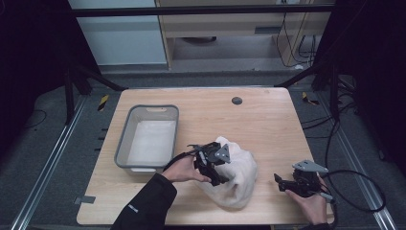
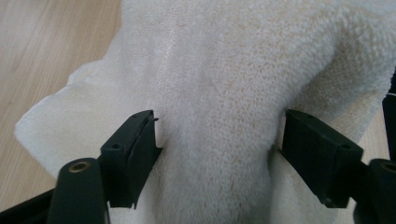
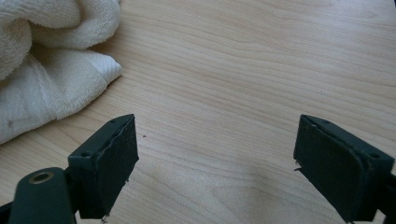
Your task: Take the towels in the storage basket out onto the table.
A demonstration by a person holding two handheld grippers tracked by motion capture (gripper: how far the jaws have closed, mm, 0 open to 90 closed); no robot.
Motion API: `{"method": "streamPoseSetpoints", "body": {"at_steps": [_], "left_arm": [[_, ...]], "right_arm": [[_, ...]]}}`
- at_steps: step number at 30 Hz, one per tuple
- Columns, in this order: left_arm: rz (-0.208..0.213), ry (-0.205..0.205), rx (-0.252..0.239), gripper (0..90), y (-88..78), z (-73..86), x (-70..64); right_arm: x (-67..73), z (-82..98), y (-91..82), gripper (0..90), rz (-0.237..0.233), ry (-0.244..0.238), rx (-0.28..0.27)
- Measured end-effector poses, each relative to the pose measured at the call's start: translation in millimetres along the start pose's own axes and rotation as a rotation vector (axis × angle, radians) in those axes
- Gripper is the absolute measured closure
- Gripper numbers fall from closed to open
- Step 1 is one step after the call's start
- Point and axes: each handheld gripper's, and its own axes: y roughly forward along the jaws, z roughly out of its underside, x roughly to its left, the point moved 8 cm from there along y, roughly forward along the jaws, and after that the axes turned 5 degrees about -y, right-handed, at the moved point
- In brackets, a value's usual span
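Table (image 1: 268, 120): pale wood-grain top, smooth and flat, rounded at the corners. Bin (image 1: 123, 143): grey plastic, rectangular with rounded rim, standing left of centre, its inside pale. Towel (image 1: 237, 175): cream terry cloth, thick and looped, lying crumpled in a soft mound on the near middle of the table, right of the bin and apart from it; one hemmed corner (image 3: 105, 70) lies flat on the wood. Left gripper (image 1: 215, 167): over the towel's left side, its jaws spread wide with a raised fold of cloth (image 2: 219, 140) standing between them, the pads (image 2: 135, 149) beside the fold and not pressing it. Right gripper (image 1: 287, 184): resting near the table's right edge, well apart from the towel, jaws wide open over bare wood and holding nothing. The step in hand appears to be a release or re-grip of the towel; the next move probably calls for closing on a firm fold or edge, since loose pile slips and bunches.
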Motion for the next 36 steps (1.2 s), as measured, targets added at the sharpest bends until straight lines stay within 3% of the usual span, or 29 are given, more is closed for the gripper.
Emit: {"method": "streamPoseSetpoints", "body": {"at_steps": [5, 8, 11, 13, 17, 18, 19, 24, 25, 27, 31, 32, 33, 36], "left_arm": [[-0.003, -0.047, -0.086, 20.9, -20.2, 1.0, -1.6], [-0.027, -0.07, -0.131, 19.8, -35.9, 3.6, -0.9], [-0.085, -0.102, -0.168, 19.4, -52.5, 10.0, 1.7], [-0.122, -0.129, -0.218, 19.3, -63.3, 14.6, 3.0], [-0.183, -0.217, -0.318, 20.0, -82.7, 27.4, 4.1], [-0.183, -0.217, -0.318, 20.2, -82.7, 27.4, 4.1], [-0.227, -0.249, -0.344, 20.3, -91.0, 36.0, 4.7], [-0.319, -0.336, -0.396, 21.7, -111.2, 55.9, 5.0], [-0.319, -0.336, -0.396, 22.1, -111.2, 55.9, 5.0], [-0.374, -0.394, -0.435, 22.7, -124.1, 67.9, 5.0], [-0.485, -0.464, -0.448, 24.0, -140.2, 91.7, 6.4], [-0.485, -0.464, -0.448, 24.3, -140.2, 91.7, 6.4], [-0.516, -0.493, -0.461, 24.8, -145.4, 99.8, 6.4], [-0.556, -0.565, -0.492, 25.6, -154.7, 116.6, 5.7]], "right_arm": [[0.3, -0.2, -0.7, 13.2, -0.003, 0.011, 0.001], [-0.3, -0.4, -1.2, 13.1, -0.001, 0.014, -0.003], [-0.7, -1.0, -1.2, 13.0, -0.001, 0.014, -0.009], [-0.2, -1.1, -1.2, 13.0, -0.005, 0.017, -0.01], [0.5, -2.4, -2.9, 13.1, -0.016, 0.03, -0.018], [0.4, -2.5, -3.3, 13.1, -0.016, 0.032, -0.018], [-0.2, -2.6, -3.1, 13.1, -0.014, 0.03, -0.02], [1.0, -2.7, -3.3, 13.1, -0.019, 0.035, -0.018], [0.6, -2.8, -3.1, 13.1, -0.016, 0.031, -0.02], [0.8, -3.0, -3.3, 13.1, -0.015, 0.033, -0.023], [0.7, -3.1, -3.5, 13.1, -0.013, 0.034, -0.025], [0.7, -3.1, -3.5, 13.1, -0.013, 0.034, -0.025], [1.3, -3.2, -3.9, 13.0, -0.014, 0.039, -0.026], [1.2, -3.3, -4.0, 12.4, -0.013, 0.039, -0.029]]}}
